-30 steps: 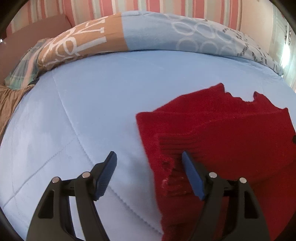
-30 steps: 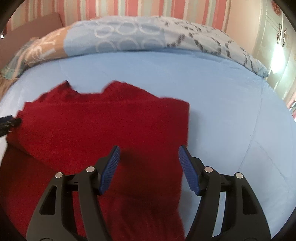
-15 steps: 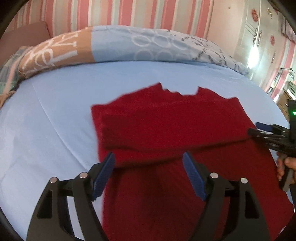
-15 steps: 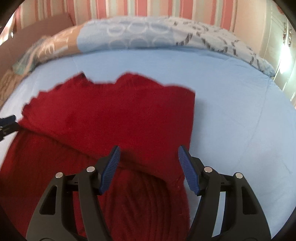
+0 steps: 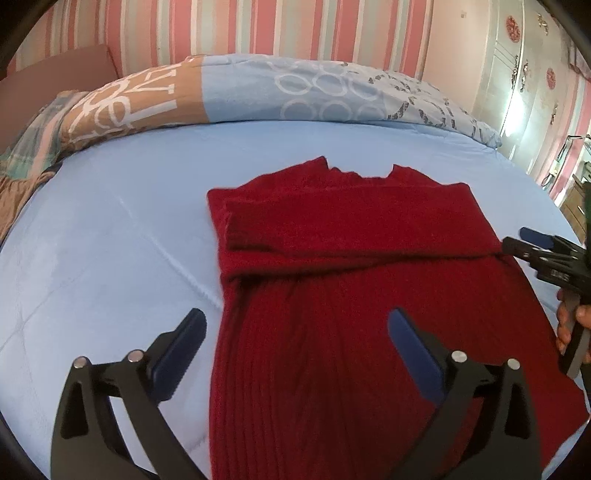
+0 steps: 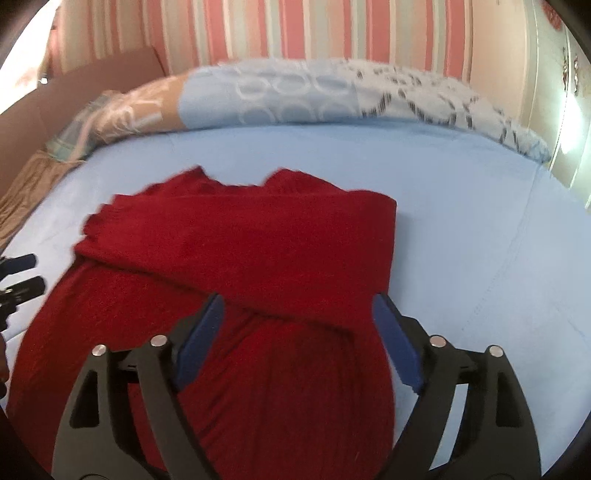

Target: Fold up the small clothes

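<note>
A wide bed with a light blue quilted cover (image 5: pixel 110 229) fills the space under and ahead of both grippers. Far ahead of them, along the far edge of the bed, lies a long rolled duvet with a pale blue part printed with white rings and a tan part with white letters (image 5: pixel 258 92); behind it stands a wall with pink, white and green stripes (image 5: pixel 295 29).

A dark red ribbed knitted sweater (image 5: pixel 332 295) lies flat on the bed directly below the grippers. Its sleeves are folded across the chest as a band just ahead of the fingertips, and the neck opening points away.

The left gripper (image 5: pixel 295 328) hangs above the left edge of the sweater; its jaws are opening wide and nothing is between the blue pads. The right gripper (image 6: pixel 299 321) is above the right part of the sweater, its jaws also opening, with only air between them and the cloth lying underneath.
</note>
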### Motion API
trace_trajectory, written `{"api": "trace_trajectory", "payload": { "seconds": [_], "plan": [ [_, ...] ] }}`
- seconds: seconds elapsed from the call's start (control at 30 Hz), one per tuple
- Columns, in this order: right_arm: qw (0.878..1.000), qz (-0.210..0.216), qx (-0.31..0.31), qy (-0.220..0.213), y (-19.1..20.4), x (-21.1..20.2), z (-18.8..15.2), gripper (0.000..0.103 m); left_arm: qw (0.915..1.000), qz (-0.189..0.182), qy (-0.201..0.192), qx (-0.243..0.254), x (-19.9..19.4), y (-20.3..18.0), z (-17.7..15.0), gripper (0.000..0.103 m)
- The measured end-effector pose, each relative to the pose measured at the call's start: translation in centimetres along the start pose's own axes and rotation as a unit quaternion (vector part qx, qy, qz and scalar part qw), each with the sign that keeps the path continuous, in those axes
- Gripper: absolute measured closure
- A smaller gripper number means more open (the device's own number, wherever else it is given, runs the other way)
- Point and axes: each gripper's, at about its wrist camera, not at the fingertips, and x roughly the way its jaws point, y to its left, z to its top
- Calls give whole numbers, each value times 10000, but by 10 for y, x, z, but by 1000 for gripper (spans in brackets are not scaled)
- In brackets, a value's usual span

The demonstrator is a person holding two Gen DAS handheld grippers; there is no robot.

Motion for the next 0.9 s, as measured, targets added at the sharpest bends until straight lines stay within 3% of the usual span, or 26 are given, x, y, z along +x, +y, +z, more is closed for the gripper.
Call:
{"api": "trace_trajectory", "payload": {
  "seconds": [0.23, 0.37, 0.9],
  "plan": [
    [9997, -180, -35, -171, 29, -66, -45, 15, 9991, 269, -110, -321, -55, -1, -38, 4],
    [9998, -190, 25, -44, 35, -91, -73, 15, 9988, 369, -144, -275, -81, -7, -62, 4],
    [9991, -413, 72, -57, 42, -179, -142, 15, 9985, 334, -77, -435, -151, -13, -150, 4]
  ]
}}
